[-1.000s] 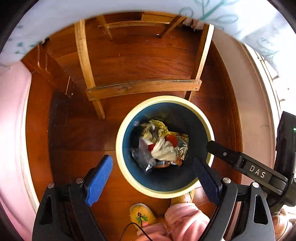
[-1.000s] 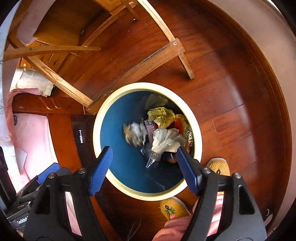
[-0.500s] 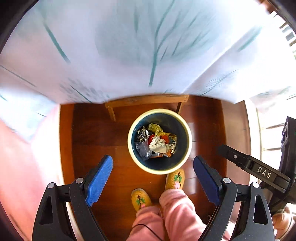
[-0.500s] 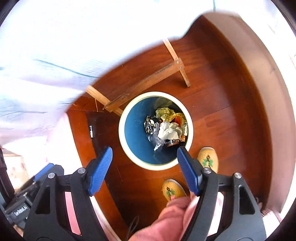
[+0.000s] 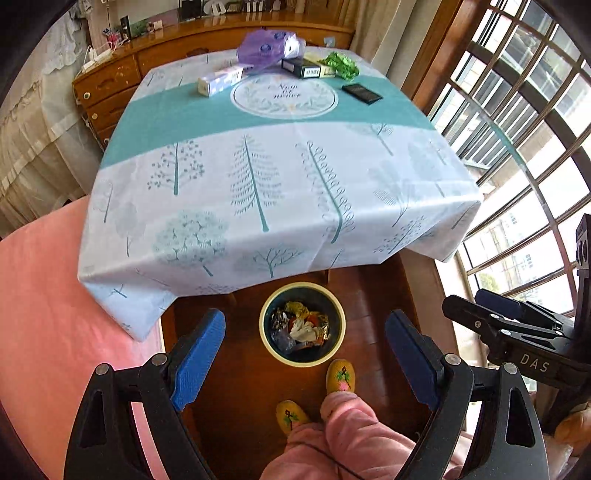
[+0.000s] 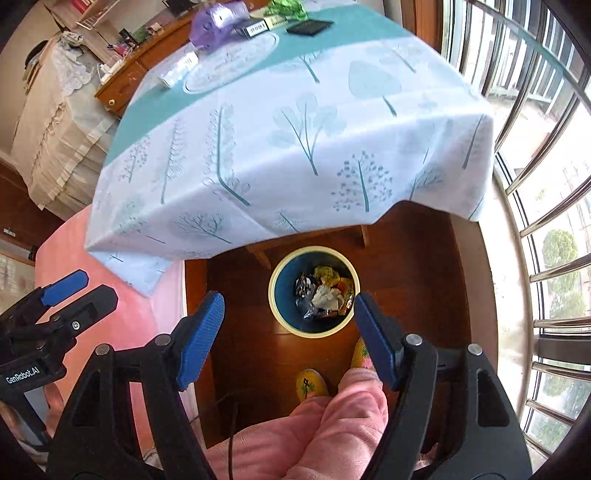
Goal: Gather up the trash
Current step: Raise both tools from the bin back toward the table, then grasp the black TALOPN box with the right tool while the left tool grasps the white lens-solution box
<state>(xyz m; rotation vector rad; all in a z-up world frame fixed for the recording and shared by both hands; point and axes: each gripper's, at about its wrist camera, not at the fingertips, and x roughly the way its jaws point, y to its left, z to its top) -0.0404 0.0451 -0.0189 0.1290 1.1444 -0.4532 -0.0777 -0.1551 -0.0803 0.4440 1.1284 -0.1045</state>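
Note:
A cream-rimmed blue bin (image 5: 266, 339) (image 6: 275, 306) stands on the wooden floor below the table edge, with several crumpled wrappers inside. Both grippers hang high above it. My left gripper (image 5: 304, 356) is open and empty, and so is my right gripper (image 6: 286, 336). On the far side of the tablecloth lie a crumpled green wrapper (image 5: 341, 64) (image 6: 286, 6), a purple bag (image 5: 264, 48) (image 6: 216, 20), a small white box (image 5: 219, 81) (image 6: 179, 70), a dark box (image 5: 303, 68) (image 6: 253, 26) and a flat black packet (image 5: 361, 93) (image 6: 309, 26).
The table with the tree-print cloth (image 5: 273, 177) (image 6: 295, 140) fills the middle. A pink bed (image 5: 40, 295) lies to the left, a barred window (image 5: 532, 155) to the right, a wooden dresser (image 5: 110, 77) behind. The person's yellow slippers (image 5: 340, 374) stand by the bin.
Both grippers have risen from just above the bin to above table height, and the tabletop with its items has come into view. Both stay open.

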